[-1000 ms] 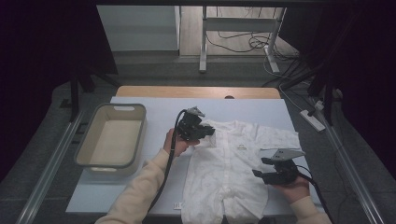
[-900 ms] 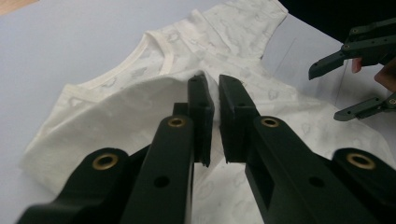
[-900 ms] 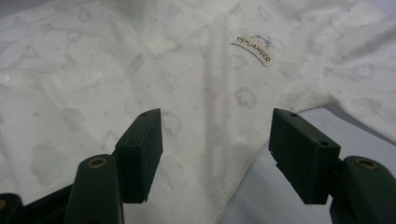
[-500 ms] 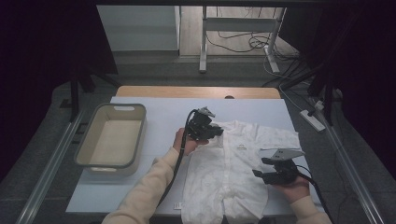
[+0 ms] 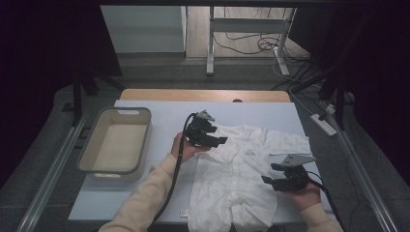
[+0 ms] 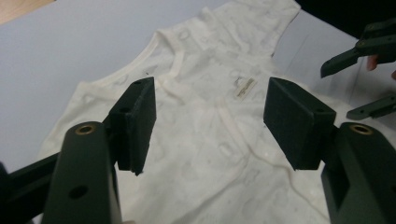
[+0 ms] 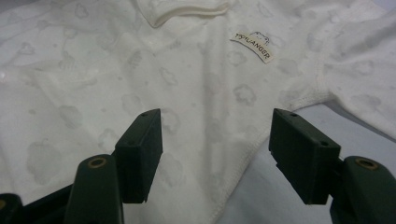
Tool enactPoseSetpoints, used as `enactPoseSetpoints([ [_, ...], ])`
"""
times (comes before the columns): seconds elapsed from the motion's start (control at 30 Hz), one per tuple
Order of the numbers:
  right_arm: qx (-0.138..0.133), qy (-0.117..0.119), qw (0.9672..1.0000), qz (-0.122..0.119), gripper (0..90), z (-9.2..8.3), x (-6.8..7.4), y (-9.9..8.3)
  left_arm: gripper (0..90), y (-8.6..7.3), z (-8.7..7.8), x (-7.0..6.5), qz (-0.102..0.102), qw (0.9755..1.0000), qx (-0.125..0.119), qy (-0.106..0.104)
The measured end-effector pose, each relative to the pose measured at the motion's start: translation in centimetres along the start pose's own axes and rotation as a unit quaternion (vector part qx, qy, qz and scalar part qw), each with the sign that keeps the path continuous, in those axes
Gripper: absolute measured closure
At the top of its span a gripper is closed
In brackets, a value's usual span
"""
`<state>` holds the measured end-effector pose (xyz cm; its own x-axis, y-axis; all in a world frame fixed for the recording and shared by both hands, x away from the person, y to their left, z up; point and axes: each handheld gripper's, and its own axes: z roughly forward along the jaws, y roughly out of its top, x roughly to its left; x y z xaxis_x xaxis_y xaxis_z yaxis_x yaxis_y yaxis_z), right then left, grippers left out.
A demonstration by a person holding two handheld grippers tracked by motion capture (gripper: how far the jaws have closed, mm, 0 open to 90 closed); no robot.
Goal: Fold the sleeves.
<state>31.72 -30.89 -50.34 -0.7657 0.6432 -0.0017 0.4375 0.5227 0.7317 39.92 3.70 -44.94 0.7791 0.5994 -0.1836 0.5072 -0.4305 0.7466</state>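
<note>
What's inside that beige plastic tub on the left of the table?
The beige plastic tub looks empty: its bare, pale floor shows in the high view. The strip of floor just behind its near wall is hidden by that wall.

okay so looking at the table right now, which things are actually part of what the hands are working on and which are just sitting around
In the job:
- white shirt, spread flat on the table
- left tongs, open above its collar end; they have just been opening, nothing between them
- right tongs, open at the shirt's side edge

Lying about:
- beige tub, off to the left
- power strip on the floor
</note>
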Motion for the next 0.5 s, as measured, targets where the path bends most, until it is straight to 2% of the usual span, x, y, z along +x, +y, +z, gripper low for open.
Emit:
enactPoseSetpoints([
  [0.2,-0.001,-0.003,1.0000,-0.003,35.0,0.0,0.1,0.1,32.8,-1.4,-1.3,0.1,-0.008,0.9999,0.001,0.012],
  [0.3,-0.004,-0.004,1.0000,-0.004,35.0,0.0,0.3,0.2,30.8,-2.2,-1.9,0.2,-0.003,0.9998,0.003,0.022],
  [0.4,-0.007,-0.004,1.0000,-0.006,35.0,0.0,0.4,0.3,29.2,-3.1,-2.4,0.3,-0.011,0.9996,0.002,0.025],
  [0.5,-0.008,-0.005,0.9999,-0.007,34.9,0.1,0.7,0.4,26.8,-4.0,-2.7,0.2,-0.012,0.9992,0.018,0.034],
])
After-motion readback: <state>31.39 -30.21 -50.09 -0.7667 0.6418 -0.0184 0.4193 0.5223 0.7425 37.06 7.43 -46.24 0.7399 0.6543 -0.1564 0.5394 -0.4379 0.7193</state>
